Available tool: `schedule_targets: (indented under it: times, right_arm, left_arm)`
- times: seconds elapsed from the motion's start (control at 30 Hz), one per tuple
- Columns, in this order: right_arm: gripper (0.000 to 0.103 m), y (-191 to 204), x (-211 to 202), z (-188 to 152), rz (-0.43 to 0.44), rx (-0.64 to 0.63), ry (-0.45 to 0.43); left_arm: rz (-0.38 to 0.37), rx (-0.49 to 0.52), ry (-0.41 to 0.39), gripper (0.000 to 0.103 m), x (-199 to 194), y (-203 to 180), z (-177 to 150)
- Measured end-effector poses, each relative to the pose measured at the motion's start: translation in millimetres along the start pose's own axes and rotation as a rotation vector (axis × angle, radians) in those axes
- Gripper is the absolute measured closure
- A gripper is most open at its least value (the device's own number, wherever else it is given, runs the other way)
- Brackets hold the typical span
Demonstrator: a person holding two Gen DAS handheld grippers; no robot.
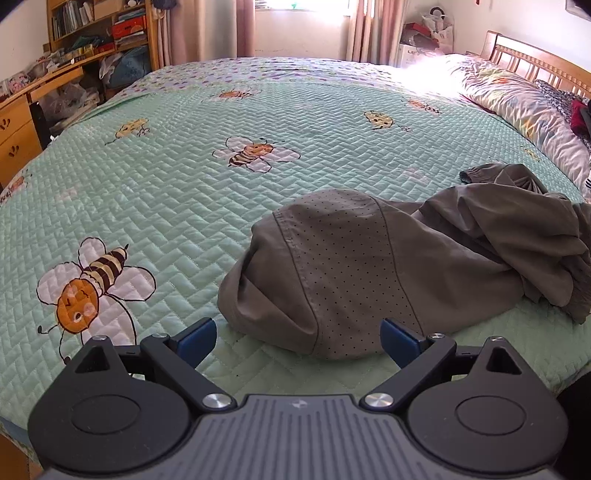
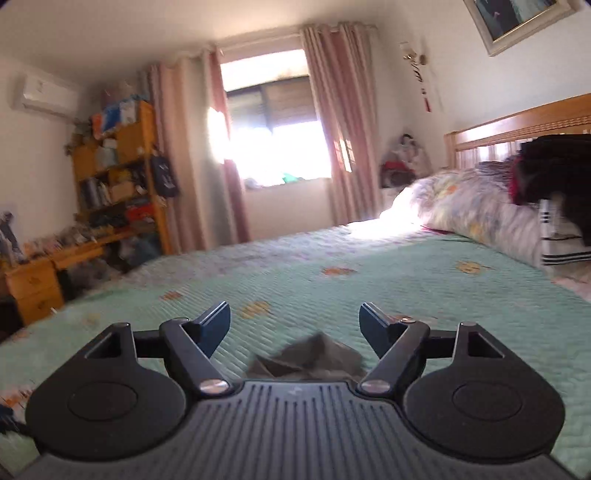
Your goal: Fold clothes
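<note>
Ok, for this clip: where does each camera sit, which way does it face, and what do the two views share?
Left wrist: on the left gripper, angled down at the grey garment lying crumpled on the bee quilt; both blue fingers show, spread, nothing gripped.
Right wrist: on the right gripper, nearly level, facing the window; fingers apart, empty, the garment's edge below them.
Shared: quilt, garment, window, bookshelf, headboard.

Bedspread (image 1: 177, 192): mint green, herringbone quilting, printed with orange-and-brown striped bees on white wings
Garment (image 1: 351, 273): olive grey, its near panel dotted with tiny dark specks
Left gripper (image 1: 297, 341): black body, blue pads
Right gripper (image 2: 294, 325): black body, blue pads
Pillow (image 1: 517, 107): white with pastel floral print
Curtains (image 2: 332, 122): dusty pink
Headboard (image 2: 517, 125): honey-coloured wood
</note>
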State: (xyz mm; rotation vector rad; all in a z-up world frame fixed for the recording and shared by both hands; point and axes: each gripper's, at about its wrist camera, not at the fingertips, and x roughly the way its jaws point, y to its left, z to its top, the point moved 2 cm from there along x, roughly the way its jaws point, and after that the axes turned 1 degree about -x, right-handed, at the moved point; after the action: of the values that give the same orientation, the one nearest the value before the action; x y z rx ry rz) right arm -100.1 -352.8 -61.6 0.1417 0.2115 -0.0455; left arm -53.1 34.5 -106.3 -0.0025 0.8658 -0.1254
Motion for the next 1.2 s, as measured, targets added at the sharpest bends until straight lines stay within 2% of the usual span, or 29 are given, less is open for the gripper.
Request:
schedule_targets:
  times: [0.07, 0.17, 0.3, 0.37, 0.4, 0.47, 0.5, 0.53, 0.57, 0.6, 0.77, 0.9, 1.07, 1.2]
  right_arm:
    - [0.023, -14.4, -12.1, -19.6, -0.068, -0.069, 0.066]
    - [0.018, -24.3, -12.0, -50.1, -0.127, -0.163, 0.141]
    - [0.018, -23.0, 14.8, -85.5, -0.212, -0.305, 0.246]
    - [0.018, -18.9, 29.9, -99.5, -0.249, -0.354, 0.267]
    - [0.02, -16.8, 36.6, -103.9, -0.264, -0.383, 0.264]
    - [0.033, -11.9, 43.6, -102.9, -0.292, -0.398, 0.249]
    - [0.053, -9.4, 46.2, -96.9, -0.277, -0.373, 0.241]
    - [0.082, -6.8, 47.4, -87.9, -0.239, -0.328, 0.23]
    - [0.093, -3.5, 46.9, -77.1, -0.201, -0.283, 0.209]
    - [0.096, 1.2, 43.3, -62.9, -0.163, -0.238, 0.171]
    - [0.096, 23.5, 17.1, 10.8, 0.104, 0.011, 0.009]
    - [0.096, 37.7, 5.3, 53.6, 0.294, 0.14, -0.06]
    - [0.096, 68.6, 8.3, 87.6, 0.522, 0.243, -0.065]
    - [0.096, 106.5, 15.0, 102.6, 0.686, 0.316, -0.055]
  left_arm:
    - [-0.01, -0.006, 0.019, 0.007, 6.1, -3.1, 0.8]
    - [-0.031, 0.005, 0.044, 0.007, 13.5, -13.8, -1.6]
    - [-0.041, 0.074, 0.048, 0.007, 12.7, -30.1, -8.0]
    - [-0.025, 0.093, 0.04, 0.007, 9.3, -30.5, -9.1]
    - [-0.016, 0.101, 0.036, 0.007, 7.5, -30.5, -9.5]
    - [-0.007, 0.087, 0.038, 0.007, 5.6, -25.7, -8.3]
    - [-0.003, 0.076, 0.04, 0.007, 5.4, -22.8, -7.8]
    - [0.0, 0.065, 0.042, 0.007, 5.2, -19.9, -7.4]
    - [0.004, 0.055, 0.044, 0.007, 5.0, -17.0, -6.9]
    - [0.001, 0.051, 0.042, 0.007, 4.6, -16.1, -6.8]
    - [-0.025, 0.064, 0.023, 0.007, -0.1, -20.1, -6.0]
    - [-0.045, 0.082, 0.005, 0.007, -4.3, -23.6, -7.4]
    - [-0.063, 0.043, -0.021, 0.007, -10.1, -11.0, -5.5]
    - [-0.052, 0.012, -0.044, 0.007, -17.3, 1.6, -4.4]
